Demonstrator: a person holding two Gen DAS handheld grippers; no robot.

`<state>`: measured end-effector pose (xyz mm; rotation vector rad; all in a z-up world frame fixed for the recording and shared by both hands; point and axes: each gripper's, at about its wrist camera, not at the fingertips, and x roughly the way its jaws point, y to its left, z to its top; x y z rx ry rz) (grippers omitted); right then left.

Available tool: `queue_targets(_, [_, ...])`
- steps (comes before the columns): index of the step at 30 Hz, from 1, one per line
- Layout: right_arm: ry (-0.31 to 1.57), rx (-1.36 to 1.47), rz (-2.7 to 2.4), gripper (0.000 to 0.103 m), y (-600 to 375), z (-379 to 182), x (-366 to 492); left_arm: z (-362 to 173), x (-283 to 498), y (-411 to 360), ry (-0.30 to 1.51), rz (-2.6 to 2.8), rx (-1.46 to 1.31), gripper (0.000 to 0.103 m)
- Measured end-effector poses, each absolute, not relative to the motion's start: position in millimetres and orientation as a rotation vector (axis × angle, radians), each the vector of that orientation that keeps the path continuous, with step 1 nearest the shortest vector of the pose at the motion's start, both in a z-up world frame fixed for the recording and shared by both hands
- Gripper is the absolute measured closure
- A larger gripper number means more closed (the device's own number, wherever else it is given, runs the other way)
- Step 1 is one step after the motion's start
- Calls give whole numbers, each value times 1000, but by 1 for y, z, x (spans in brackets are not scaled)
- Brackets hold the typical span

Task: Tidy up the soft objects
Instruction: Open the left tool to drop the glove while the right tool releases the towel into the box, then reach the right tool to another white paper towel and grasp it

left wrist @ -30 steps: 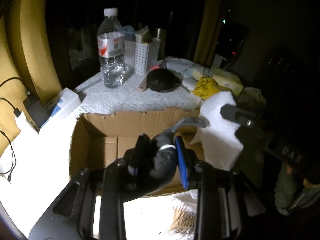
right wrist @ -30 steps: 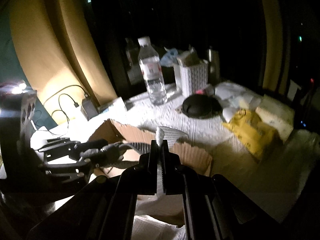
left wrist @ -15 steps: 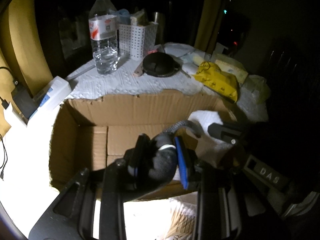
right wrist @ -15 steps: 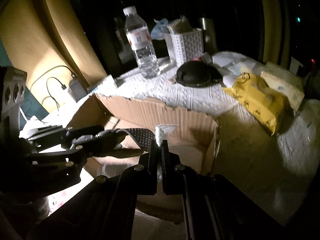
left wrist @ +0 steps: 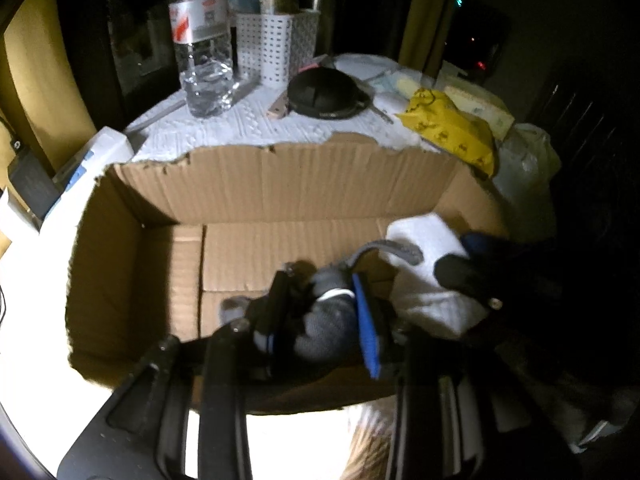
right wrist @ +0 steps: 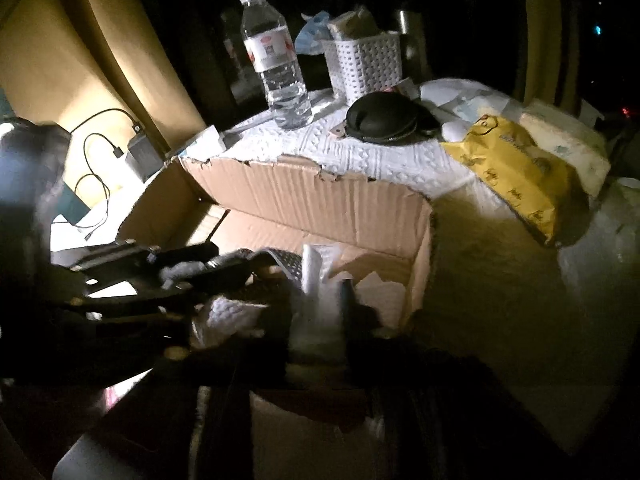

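Lowering both loads into the box: left hand-held gripper pinching a grey sock, right hand-held gripper pinching white cloth (blurred); next, release near the box's floor

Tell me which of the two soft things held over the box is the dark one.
The grey sock, in the left hand-held gripper. The right hand-held gripper holds a white cloth; both hang over the cardboard box.
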<state>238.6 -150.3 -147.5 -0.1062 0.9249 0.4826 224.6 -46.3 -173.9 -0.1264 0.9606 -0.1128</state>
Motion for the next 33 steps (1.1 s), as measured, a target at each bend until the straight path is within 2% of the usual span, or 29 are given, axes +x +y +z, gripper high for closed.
queue_targets(5, [891, -105, 471, 63, -158, -133, 227, -176, 227, -55, 969, -113, -124, 69])
queue_targets(13, [879, -70, 431, 63, -179, -126, 213, -176, 229, -60, 981, -100, -126, 65])
queue_targets(15, [874, -65, 424, 62, -182, -124, 210, -171, 226, -58, 969, -103, -133, 44])
queue_targets(17, [868, -59, 422, 62, -184, -122, 206, -165, 222, -54, 952, -106, -156, 41])
queue_targets(28, [853, -47, 419, 61, -183, -111, 180, -132, 192, -45, 900, -91, -136, 38])
queue_targets(33, [845, -49, 419, 58, -181, -106, 166, -124, 176, -43, 882, -96, -139, 37])
